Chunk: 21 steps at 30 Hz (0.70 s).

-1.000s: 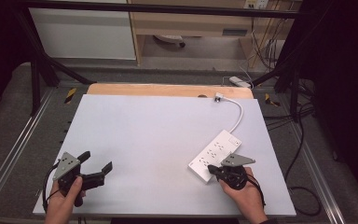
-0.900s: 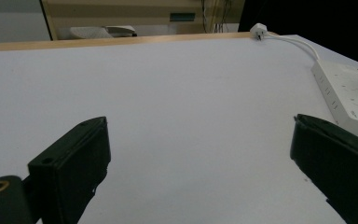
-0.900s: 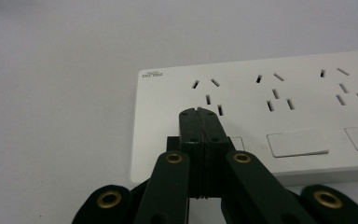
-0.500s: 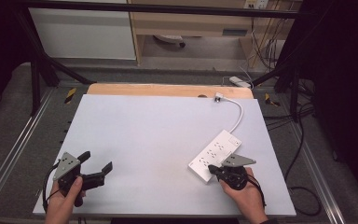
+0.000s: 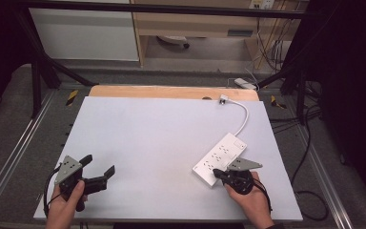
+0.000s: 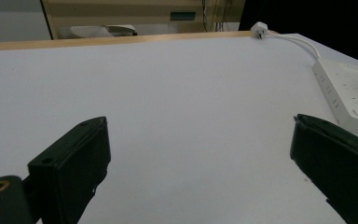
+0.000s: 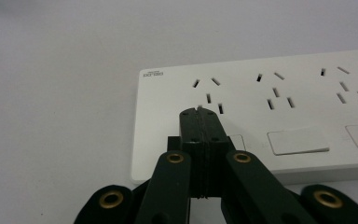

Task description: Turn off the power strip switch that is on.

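A white power strip lies slantwise on the white table at the right front, and its cable curves back to a white plug near the far edge. My right gripper is shut with nothing between its jaws. In the right gripper view its tips rest over the near end of the strip, beside a rocker switch. My left gripper is held open at the front left corner. In the left gripper view it holds nothing, with the strip far off at the right.
A wooden strip runs along the table's far edge. Metal frame rails flank both sides. Loose cables and another power strip lie on the floor at the right and back. A cabinet stands behind.
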### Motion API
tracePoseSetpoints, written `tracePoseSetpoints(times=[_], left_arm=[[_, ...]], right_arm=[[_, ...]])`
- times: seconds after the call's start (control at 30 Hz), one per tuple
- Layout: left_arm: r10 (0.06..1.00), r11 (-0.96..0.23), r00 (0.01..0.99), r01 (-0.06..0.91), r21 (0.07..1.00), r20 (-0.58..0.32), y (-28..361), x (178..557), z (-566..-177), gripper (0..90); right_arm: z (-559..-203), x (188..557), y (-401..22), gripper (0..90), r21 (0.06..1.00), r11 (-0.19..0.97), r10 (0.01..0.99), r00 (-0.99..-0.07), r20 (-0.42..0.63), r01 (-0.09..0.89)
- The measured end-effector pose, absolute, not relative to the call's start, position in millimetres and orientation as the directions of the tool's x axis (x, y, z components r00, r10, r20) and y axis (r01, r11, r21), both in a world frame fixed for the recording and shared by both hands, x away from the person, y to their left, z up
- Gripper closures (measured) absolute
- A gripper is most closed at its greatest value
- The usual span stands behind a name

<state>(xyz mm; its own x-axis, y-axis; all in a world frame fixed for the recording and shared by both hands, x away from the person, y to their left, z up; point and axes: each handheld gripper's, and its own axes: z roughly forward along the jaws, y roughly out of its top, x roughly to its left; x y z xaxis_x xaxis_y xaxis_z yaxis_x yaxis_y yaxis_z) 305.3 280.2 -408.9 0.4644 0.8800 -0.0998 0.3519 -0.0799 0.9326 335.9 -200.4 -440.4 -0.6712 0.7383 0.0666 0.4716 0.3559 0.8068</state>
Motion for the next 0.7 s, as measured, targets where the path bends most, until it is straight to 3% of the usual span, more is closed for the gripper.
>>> tracePoseSetpoints(times=[0.7], left_arm=[[0.880, -0.080, 0.465, 0.348, 0.934, -0.098, 280.2, 304.9, -408.3, 5.0]], right_arm=[[-441.9, 336.7, -198.7, 90.0, 0.802, 0.369, 0.726, -0.684, 0.066, 0.469]])
